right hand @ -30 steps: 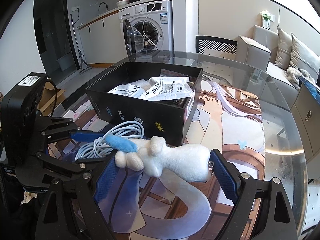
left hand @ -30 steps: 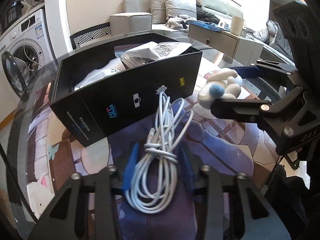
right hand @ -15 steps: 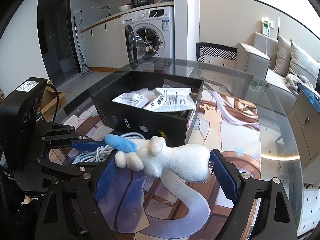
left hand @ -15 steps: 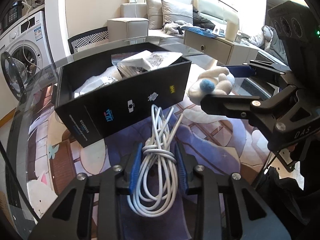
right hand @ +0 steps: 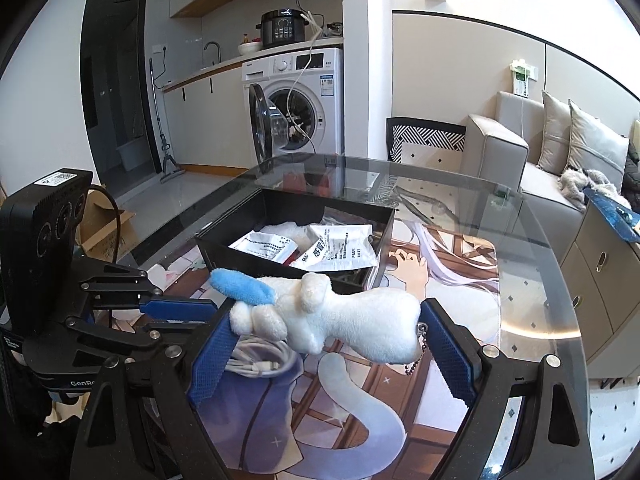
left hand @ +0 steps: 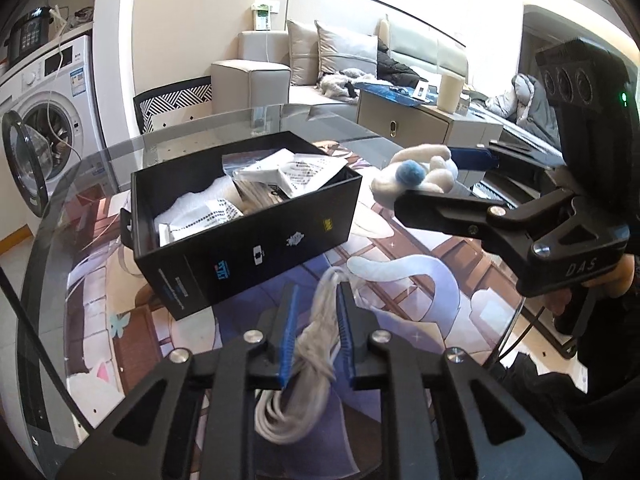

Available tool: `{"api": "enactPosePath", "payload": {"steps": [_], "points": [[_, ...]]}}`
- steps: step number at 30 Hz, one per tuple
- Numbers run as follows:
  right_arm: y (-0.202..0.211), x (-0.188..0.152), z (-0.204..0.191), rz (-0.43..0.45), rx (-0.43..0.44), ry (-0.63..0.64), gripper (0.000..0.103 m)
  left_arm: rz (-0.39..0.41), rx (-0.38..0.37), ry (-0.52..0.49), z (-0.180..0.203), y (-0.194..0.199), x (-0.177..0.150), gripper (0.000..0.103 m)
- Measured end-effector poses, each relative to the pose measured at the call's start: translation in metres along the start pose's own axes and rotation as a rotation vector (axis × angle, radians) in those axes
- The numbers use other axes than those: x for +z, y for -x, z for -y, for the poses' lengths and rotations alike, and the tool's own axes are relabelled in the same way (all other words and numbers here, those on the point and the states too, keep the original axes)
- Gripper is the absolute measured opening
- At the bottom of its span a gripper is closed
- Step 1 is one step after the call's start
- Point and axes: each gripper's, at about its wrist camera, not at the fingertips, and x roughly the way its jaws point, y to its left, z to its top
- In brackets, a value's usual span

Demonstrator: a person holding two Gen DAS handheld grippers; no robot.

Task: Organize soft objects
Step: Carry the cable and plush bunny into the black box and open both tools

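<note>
Both grippers loaded beside the open black cardboard box (left hand: 248,240) on the round glass table (right hand: 532,280).

The left gripper (left hand: 316,332) has just been closing, and its blue pads are now clamped on the coiled white cable bundle (left hand: 308,360), whose loops hang below the fingers; the box stands just ahead of its tips, holding white printed plastic packets (left hand: 288,172). The right gripper (right hand: 324,336), jaws wide, is pressed on both ends of the white plush toy with a blue ear (right hand: 340,320), held crosswise between the pads, near the box's front wall.
</note>
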Motion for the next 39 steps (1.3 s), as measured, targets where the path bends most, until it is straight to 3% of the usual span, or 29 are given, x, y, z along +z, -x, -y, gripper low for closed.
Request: {"api": "enactPosePath", "payload": {"steps": [5,7,9,15,23,25,27,39], "points": [[-0.001,-0.001,0.000,-0.005,0.003,0.001,0.090,-0.049,0.007,-0.041,0.005,-0.009,-0.003,0.019],[-0.002,-0.001,0.000,-0.006,0.004,0.002,0.090,-0.066,0.000,-0.048,0.006,-0.012,-0.005,0.027],[-0.002,-0.002,0.000,-0.007,0.003,0.001,0.090,-0.071,-0.009,-0.062,0.007,-0.012,-0.007,0.050],[-0.001,-0.003,0.003,-0.009,0.003,-0.005,0.090,-0.118,-0.048,-0.103,0.009,-0.015,-0.014,0.057],[-0.004,-0.002,0.005,-0.018,0.006,-0.003,0.090,-0.166,-0.010,-0.133,0.015,-0.034,-0.026,0.055],[-0.004,-0.002,0.004,-0.021,0.007,-0.002,0.090,-0.156,0.016,-0.134,0.015,-0.037,-0.026,0.033],[-0.005,-0.002,0.004,-0.023,0.009,0.000,0.090,-0.149,0.001,-0.116,0.012,-0.037,-0.026,0.030],[0.000,-0.001,0.003,-0.012,0.008,-0.001,0.090,-0.090,-0.040,-0.095,0.007,-0.017,-0.014,0.025]]}}
